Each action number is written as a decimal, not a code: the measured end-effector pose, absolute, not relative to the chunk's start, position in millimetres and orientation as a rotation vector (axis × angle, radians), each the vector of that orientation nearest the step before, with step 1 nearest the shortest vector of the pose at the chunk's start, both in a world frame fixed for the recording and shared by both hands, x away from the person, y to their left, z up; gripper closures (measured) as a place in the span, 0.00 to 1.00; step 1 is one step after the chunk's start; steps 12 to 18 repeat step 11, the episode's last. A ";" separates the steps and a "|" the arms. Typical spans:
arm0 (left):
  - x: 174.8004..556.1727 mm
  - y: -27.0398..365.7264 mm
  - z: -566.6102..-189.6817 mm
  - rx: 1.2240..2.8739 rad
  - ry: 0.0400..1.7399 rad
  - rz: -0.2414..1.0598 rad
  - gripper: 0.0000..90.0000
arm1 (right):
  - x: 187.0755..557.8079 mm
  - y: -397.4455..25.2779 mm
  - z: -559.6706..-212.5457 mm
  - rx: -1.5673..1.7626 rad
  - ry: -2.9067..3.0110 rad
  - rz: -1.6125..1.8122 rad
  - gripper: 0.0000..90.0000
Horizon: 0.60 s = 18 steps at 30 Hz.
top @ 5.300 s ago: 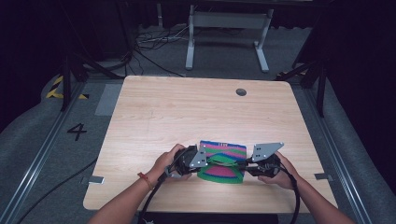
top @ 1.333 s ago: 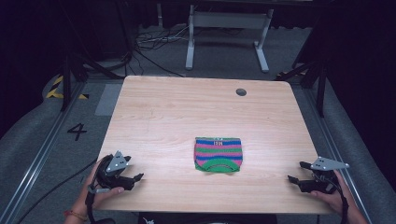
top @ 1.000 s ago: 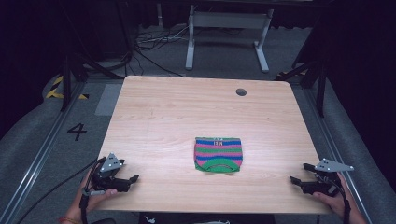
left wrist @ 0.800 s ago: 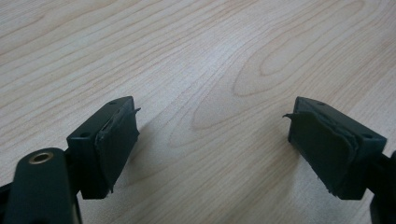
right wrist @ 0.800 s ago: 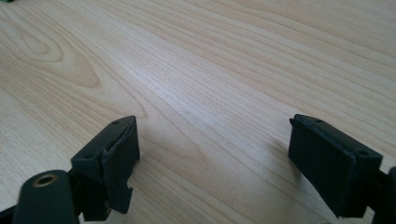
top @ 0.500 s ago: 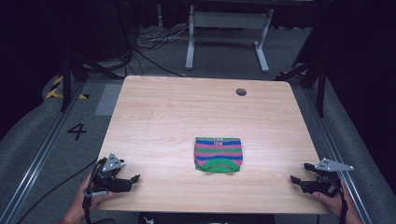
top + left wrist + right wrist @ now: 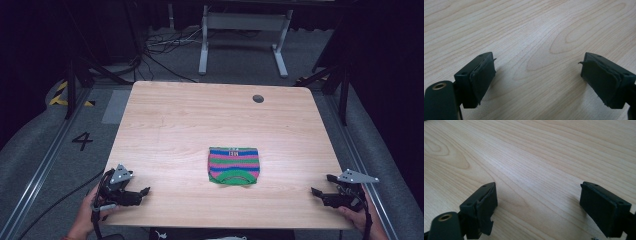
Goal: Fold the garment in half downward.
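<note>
- From the high view, a folded striped cloth (image 7: 233,165) is lying flat on the wooden surface (image 7: 200,125), a little toward the person's side and near the middle from left to right. It is showing pink, blue and green stripes. It is looking neat and squared up, so I am guessing the folding job is done.
- The left hand-held gripper (image 7: 139,194) is sitting at the near left corner of the surface, well apart from the cloth. A hand (image 7: 90,212) is holding it from behind. I am thinking it is parked there so it is out of the way.
- The right hand-held gripper (image 7: 318,192) is sitting at the near right corner, also well apart from the cloth. The other hand (image 7: 359,216) is holding it. The two are sitting far out to each side, like they are resting.
- A small dark round hole (image 7: 258,98) is showing near the far edge of the surface. Nothing is lying near it.
- From the left gripper view, the left hand-held gripper (image 7: 537,72) is looking down at bare wood. Its two black jaws are standing spread wide, with nothing between them. The soft pads (image 7: 482,77) are looking a bit worn and peeling at the edges.
- From the right gripper view, the right hand-held gripper (image 7: 539,202) is also looking at bare wood. Its jaws are spread wide too, and they are pinching nothing. I am guessing both are gaping because they are finished with the cloth.
</note>
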<state>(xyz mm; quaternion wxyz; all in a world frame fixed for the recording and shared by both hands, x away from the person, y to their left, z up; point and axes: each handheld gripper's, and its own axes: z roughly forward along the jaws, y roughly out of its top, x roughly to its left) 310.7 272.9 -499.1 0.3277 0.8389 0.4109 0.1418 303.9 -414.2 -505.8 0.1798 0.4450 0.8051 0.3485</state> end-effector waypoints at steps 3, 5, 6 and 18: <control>312.0 269.2 -499.5 2.189 1.104 0.376 0.11 | 303.6 -414.2 -505.8 1.255 2.276 0.985 0.17; 314.4 263.5 -500.1 2.191 1.137 0.379 0.06 | 303.6 -414.4 -505.9 1.254 2.279 0.988 0.16; 315.7 262.0 -500.1 2.202 1.140 0.381 0.03 | 303.8 -414.5 -505.9 1.257 2.279 0.987 0.16; 316.2 261.4 -500.3 2.206 1.139 0.370 0.00 | 303.9 -414.6 -505.9 1.258 2.280 0.988 0.16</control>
